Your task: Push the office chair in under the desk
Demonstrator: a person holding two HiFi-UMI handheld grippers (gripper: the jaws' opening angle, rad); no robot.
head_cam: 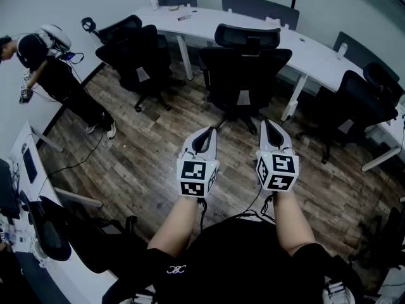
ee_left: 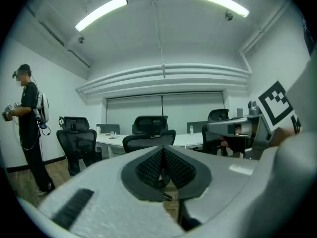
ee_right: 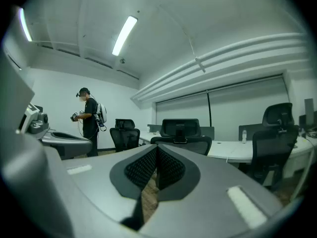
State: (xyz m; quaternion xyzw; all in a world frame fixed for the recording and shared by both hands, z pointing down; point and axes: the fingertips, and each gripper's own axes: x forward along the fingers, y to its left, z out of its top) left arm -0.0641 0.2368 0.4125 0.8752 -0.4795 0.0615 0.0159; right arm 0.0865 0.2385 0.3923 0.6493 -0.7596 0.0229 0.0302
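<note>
A black office chair with a headrest stands pulled out from the long white curved desk, its back toward me. It shows straight ahead as the office chair in the left gripper view and the office chair in the right gripper view. My left gripper and right gripper are held side by side over the wood floor, short of the chair and not touching it. Both are shut with nothing between the jaws.
A second black chair stands to the left and a third black chair to the right at the same desk. A person with a backpack stands at the far left by the wall. Another white desk with equipment lies at my near left.
</note>
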